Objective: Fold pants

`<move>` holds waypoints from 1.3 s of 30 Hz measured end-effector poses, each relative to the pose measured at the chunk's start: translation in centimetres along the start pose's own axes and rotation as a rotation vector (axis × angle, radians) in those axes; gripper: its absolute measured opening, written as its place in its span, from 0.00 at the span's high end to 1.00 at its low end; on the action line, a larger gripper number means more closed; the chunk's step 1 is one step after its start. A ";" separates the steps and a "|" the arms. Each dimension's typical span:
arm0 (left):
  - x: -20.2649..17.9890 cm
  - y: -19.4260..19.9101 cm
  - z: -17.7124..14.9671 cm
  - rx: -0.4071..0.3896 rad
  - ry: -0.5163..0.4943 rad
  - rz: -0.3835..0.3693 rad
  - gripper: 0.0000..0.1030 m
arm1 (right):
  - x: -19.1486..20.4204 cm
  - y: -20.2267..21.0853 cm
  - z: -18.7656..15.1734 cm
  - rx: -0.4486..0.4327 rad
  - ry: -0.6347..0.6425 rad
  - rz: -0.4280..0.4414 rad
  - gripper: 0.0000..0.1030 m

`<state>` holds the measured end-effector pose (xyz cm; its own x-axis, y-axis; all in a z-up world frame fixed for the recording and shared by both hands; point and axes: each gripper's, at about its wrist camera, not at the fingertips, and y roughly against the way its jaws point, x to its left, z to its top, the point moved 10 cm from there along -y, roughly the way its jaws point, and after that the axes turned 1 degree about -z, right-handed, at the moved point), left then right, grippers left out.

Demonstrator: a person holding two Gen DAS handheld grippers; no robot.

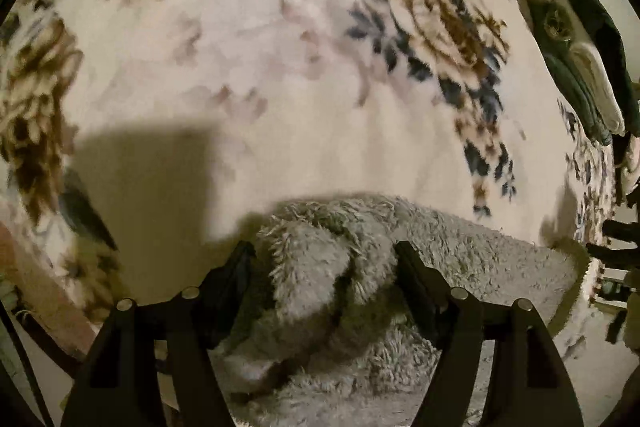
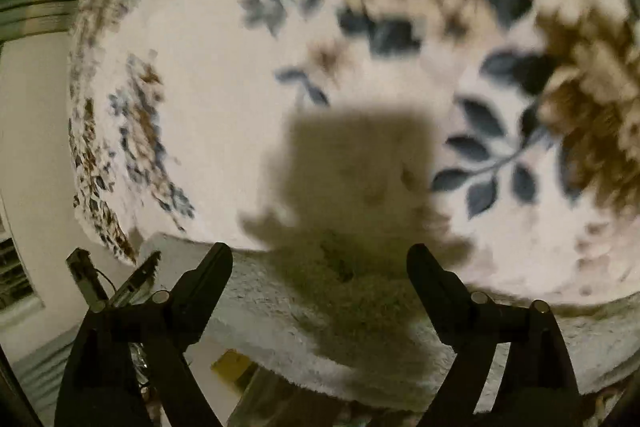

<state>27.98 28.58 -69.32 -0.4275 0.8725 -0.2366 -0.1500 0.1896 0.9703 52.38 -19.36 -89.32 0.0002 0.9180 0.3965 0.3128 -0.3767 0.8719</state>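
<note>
A cream floral blanket covers the bed, with folded clothes stacked near its far edge. Fluffy grey pants lie at the near edge, bunched and gripped by the left gripper; the right gripper hangs open above them.

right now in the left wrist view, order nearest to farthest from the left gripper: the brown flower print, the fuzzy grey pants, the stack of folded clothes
1. fuzzy grey pants, bunched between the left gripper fingers
2. brown flower print, on the blanket, upper right of centre
3. stack of folded clothes, far right edge
</note>
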 end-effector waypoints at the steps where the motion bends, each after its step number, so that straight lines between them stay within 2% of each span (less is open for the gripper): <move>1: -0.2 0.2 0.0 -0.006 -0.007 0.017 0.33 | -0.2 -1.7 -0.3 0.062 0.010 -0.019 0.14; 2: -0.3 0.7 0.0 -0.016 -0.010 0.044 0.34 | -0.4 -3.2 -0.9 0.111 0.034 -0.054 0.21; 3: -0.6 1.4 -0.2 -0.029 -0.010 0.053 0.34 | -0.4 -4.1 -1.4 0.122 0.065 -0.105 0.51; 4: -1.1 2.5 -0.2 -0.048 -0.010 0.097 0.34 | -0.3 -4.6 -2.1 0.130 0.109 -0.154 0.71; 5: -0.9 3.5 -0.2 -0.070 -0.011 0.161 0.34 | 0.2 -4.3 -3.0 0.104 0.143 -0.160 0.72; 7: -1.7 6.2 -0.3 -0.141 -0.021 0.221 0.34 | 1.2 -3.2 -4.7 0.043 0.186 -0.147 0.72; 8: -2.3 7.3 -0.7 -0.165 -0.020 0.241 0.34 | 1.8 -2.6 -6.8 0.017 0.233 -0.141 0.72; 10: -3.7 8.3 -2.5 -0.184 -0.017 0.208 0.34 | 2.3 -2.4 -10.2 0.008 0.290 -0.146 0.72; 11: -4.8 8.4 -3.3 -0.184 -0.016 0.191 0.34 | 2.3 -2.8 -12.2 0.034 0.317 -0.146 0.71; 13: -8.3 7.2 -4.6 -0.159 -0.024 0.115 0.34 | 1.7 -4.4 -16.1 0.121 0.356 -0.150 0.54; 15: -10.8 4.9 -6.2 -0.094 -0.037 0.079 0.34 | 0.4 -5.6 -18.4 0.195 0.317 -0.112 0.49; 17: -12.0 2.7 -7.8 -0.035 -0.041 0.060 0.34 | -0.4 -5.8 -19.1 0.214 0.244 -0.022 0.48; 19: -13.1 0.6 -9.3 0.011 -0.055 0.051 0.34 | -1.0 -5.0 -18.5 0.193 0.162 0.061 0.37; 22: -13.4 -0.6 -10.2 0.026 -0.078 0.069 0.34 | -1.4 -3.6 -16.4 0.143 0.034 0.216 0.35; 23: -13.3 -0.7 -10.3 0.030 -0.077 0.075 0.34 | -1.6 -3.4 -15.8 0.135 0.008 0.232 0.34; 24: -13.2 -0.9 -10.3 0.031 -0.071 0.073 0.34 | -2.1 -3.7 -15.4 0.143 -0.017 0.215 0.27; 25: -13.2 -1.0 -10.2 0.030 -0.069 0.076 0.34 | -2.5 -4.0 -14.9 0.162 -0.039 0.194 0.24; 27: -13.0 -0.8 -10.0 0.022 -0.066 0.082 0.34 | -3.6 -5.5 -14.3 0.208 -0.166 0.201 0.26; 28: -13.0 -0.6 -10.0 0.019 -0.064 0.080 0.34 | -4.3 -5.7 -13.8 0.197 -0.237 0.223 0.52; 29: -13.0 -0.5 -9.9 0.015 -0.064 0.082 0.34 | -4.4 -5.4 -13.1 0.165 -0.281 0.240 0.73; 30: -13.1 -0.4 -9.8 0.011 -0.067 0.083 0.34 | -3.9 -5.0 -12.6 0.140 -0.270 0.236 0.76; 31: -13.2 -0.3 -9.8 0.009 -0.074 0.084 0.34 | -2.7 -3.0 -11.2 0.057 -0.222 0.252 0.76; 33: -13.4 -0.3 -10.2 0.013 -0.087 0.090 0.34 | -0.5 1.7 -8.8 -0.120 -0.145 0.353 0.77; 35: -13.4 -0.8 -10.3 0.021 -0.092 0.092 0.34 | 0.0 6.3 -6.6 -0.275 -0.126 0.394 0.75; 36: -13.4 -1.2 -10.4 0.026 -0.091 0.095 0.34 | -0.4 7.1 -6.0 -0.270 -0.132 0.381 0.64; 37: -13.5 -1.5 -10.5 0.033 -0.081 0.088 0.34 | -1.0 7.3 -5.8 -0.238 -0.137 0.356 0.47; 39: -13.7 -1.9 -10.6 0.043 -0.064 0.080 0.34 | -1.6 6.8 -5.4 -0.175 -0.147 0.317 0.36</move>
<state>24.67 11.51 -68.42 -0.3785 0.9123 -0.1562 -0.0790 0.1363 0.9875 49.34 -24.06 -82.47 0.2105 0.7557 0.6201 0.1081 -0.6485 0.7535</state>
